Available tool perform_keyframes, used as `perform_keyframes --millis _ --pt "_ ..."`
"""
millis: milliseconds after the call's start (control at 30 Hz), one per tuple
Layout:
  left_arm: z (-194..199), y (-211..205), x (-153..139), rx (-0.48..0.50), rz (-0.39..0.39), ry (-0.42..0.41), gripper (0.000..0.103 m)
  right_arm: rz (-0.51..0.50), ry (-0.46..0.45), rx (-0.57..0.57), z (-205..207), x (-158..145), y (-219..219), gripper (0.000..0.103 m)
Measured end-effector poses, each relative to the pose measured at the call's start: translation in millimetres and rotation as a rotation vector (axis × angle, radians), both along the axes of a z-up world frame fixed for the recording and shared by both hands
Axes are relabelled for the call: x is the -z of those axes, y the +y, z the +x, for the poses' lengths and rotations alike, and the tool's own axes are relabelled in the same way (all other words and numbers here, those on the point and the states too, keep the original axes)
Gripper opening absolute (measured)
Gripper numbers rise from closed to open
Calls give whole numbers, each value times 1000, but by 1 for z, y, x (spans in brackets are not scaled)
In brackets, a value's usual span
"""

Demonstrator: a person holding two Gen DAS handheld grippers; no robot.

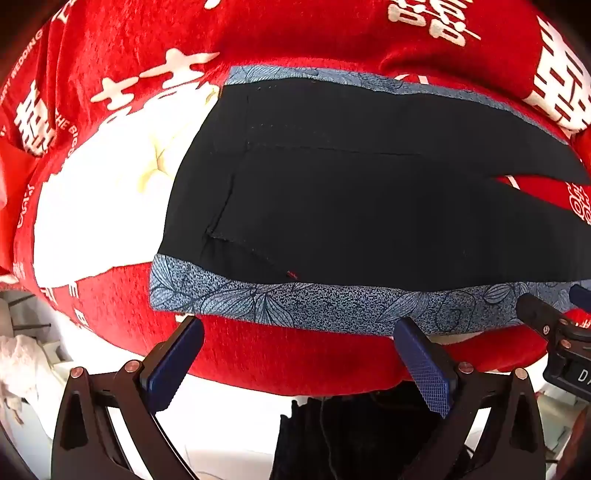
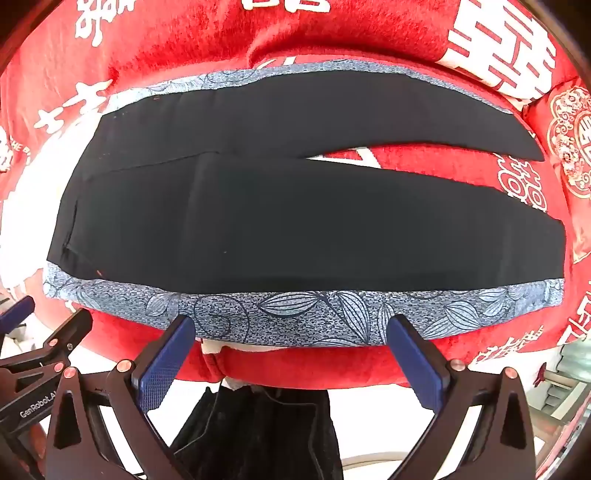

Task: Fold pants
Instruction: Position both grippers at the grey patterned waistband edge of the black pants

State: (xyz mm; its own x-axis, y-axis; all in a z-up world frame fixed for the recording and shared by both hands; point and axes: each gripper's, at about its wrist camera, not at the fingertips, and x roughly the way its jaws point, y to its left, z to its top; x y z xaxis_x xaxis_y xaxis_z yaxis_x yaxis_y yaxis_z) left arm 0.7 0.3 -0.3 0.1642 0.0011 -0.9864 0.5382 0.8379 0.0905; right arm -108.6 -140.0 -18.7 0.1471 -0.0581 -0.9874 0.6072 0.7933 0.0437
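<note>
Black pants (image 1: 351, 192) with a blue leaf-patterned side stripe (image 1: 295, 302) lie flat on a red printed blanket (image 1: 258, 354). The waist is at the left and the two legs (image 2: 406, 229) spread apart toward the right. My left gripper (image 1: 299, 328) hovers open above the near stripe by the waist end, with nothing between its blue pads. My right gripper (image 2: 291, 328) is open too, over the near stripe (image 2: 295, 310) at mid-leg, holding nothing. The right gripper's finger (image 1: 543, 314) shows at the right edge of the left wrist view.
The red blanket (image 2: 332, 33) with white characters covers the whole surface and drops off at its near edge (image 2: 314, 373). Dark clothing (image 2: 266, 424) of the person shows below it. A white patch (image 1: 110, 206) of the blanket print lies left of the waist.
</note>
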Motion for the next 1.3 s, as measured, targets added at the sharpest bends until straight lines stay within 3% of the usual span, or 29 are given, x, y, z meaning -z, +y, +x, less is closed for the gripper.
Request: perform_keyframes --millis 1300 --pt "10 0 6 -6 -16 -3 103 1 15 -1 6 9 2 103"
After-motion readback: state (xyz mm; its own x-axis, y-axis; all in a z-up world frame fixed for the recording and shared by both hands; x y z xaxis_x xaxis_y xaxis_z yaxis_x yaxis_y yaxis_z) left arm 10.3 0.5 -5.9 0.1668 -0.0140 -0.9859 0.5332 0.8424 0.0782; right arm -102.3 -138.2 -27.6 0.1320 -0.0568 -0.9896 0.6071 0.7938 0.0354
